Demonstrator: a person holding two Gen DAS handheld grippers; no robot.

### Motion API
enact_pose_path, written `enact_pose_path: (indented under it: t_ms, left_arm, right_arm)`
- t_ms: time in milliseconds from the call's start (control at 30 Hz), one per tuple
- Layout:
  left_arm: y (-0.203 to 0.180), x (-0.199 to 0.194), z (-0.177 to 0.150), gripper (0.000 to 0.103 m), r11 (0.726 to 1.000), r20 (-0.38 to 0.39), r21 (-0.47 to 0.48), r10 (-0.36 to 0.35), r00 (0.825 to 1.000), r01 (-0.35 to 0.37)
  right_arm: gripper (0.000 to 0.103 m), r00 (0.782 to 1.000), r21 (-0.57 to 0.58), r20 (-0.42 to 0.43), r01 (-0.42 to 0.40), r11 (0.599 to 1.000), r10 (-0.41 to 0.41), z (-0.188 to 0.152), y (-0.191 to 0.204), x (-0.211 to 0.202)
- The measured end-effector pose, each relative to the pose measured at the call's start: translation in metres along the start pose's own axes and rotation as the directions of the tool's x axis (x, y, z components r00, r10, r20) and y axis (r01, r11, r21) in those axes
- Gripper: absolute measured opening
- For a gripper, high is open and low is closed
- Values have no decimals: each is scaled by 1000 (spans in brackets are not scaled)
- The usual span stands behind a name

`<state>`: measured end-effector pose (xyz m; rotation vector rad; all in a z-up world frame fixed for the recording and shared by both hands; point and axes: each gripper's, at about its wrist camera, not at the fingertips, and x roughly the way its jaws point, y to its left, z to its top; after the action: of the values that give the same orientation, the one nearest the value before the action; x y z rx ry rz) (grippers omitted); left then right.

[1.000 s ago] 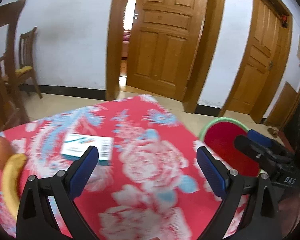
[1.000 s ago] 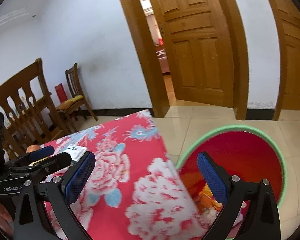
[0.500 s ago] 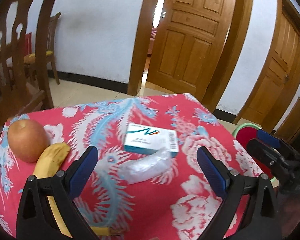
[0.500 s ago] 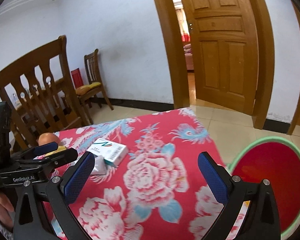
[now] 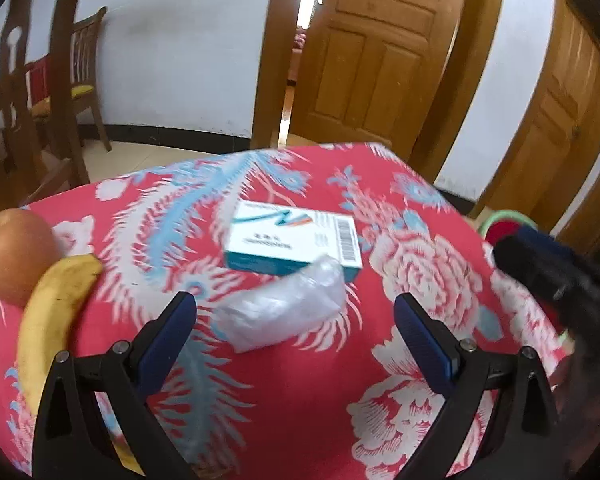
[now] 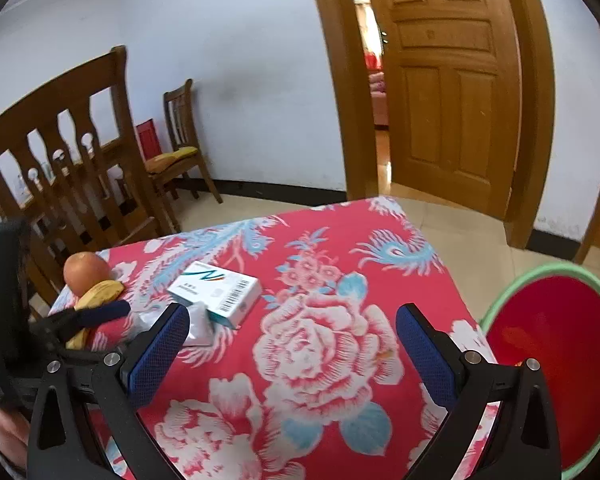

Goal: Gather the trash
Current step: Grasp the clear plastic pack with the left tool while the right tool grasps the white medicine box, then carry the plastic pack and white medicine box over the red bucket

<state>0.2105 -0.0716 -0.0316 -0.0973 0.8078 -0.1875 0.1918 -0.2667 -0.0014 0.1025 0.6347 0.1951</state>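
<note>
A crumpled clear plastic wrapper (image 5: pixel 284 312) lies on the red floral tablecloth (image 5: pixel 308 400), against a white and teal box (image 5: pixel 296 240). My left gripper (image 5: pixel 296 328) is open and empty, just short of the wrapper, which lies between its fingers' line. In the right wrist view the box (image 6: pixel 216 292) and wrapper (image 6: pixel 198 326) lie left of centre. My right gripper (image 6: pixel 292 344) is open and empty over the table's right part. A red bin with a green rim (image 6: pixel 556 360) stands on the floor right of the table.
An apple (image 5: pixel 14 254) and a banana (image 5: pixel 54 312) lie at the table's left edge. Wooden chairs (image 6: pixel 72 160) stand left of the table. Wooden doors (image 6: pixel 452 92) are behind. The right gripper shows at the right edge of the left wrist view (image 5: pixel 556 276).
Both grippers have swung left from the bin side toward the table's middle. The left gripper has come closer to the wrapper and box. Both stay open.
</note>
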Motion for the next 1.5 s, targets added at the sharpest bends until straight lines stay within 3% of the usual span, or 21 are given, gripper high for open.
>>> enact_pose_path:
  t_ms: [233,267,300,433,533,733,933,1067,1133,1233,1400,1500]
  left_arm:
    - [-5,20,4,96,998,-71,-13,60,996,-61]
    - [-5,25,4,86,997,-88,-17,67,994,-69]
    - [-6,25,5,67,996,-86,-16,88,992,-89]
    - [-12,18,1,68,1000,-90,5,-4,996,4]
    - [-15,11,-5,68,999,-74,35,22,997,-19]
    - [2,0,-5,68,1000,-74,-11,28,997,-29]
    - [41,-19,3,69,996,-50,-89,24,998,-29]
    - [77,-41,7,69,988,-9,-153,36,999,-37]
    - [96,-54,9,69,977,11,-206,52,999,-48]
    - [118,-70,14,69,965,33,-256,70,997,-60]
    - [147,-83,17,69,960,46,-264,105,993,-89]
    - [160,-85,11,69,954,39,-289,98,994,-83]
  right_arm:
    - [102,1000,16,-10,-2,1000,3,-2,-6,-2]
    - [102,1000,10,-16,-4,1000,4,-3,-5,-1]
    - [102,1000,6,-19,-4,1000,4,-3,-3,-1]
    - [102,999,-18,-34,-9,1000,9,-6,2,2]
    - [102,999,-30,-46,-12,999,10,-8,5,5]
    - [102,998,-45,-69,-14,999,11,-11,11,10]
    - [103,992,-22,-126,-21,1000,18,-16,22,24]
    - [103,986,2,-149,-74,997,73,-4,44,35]
    - [103,984,4,-178,-12,1000,13,6,57,54]
    - [103,959,49,-253,147,988,-130,17,72,88]
    - [103,947,22,-264,196,980,-184,25,109,126]
    - [101,916,-33,-310,258,966,-255,17,117,151]
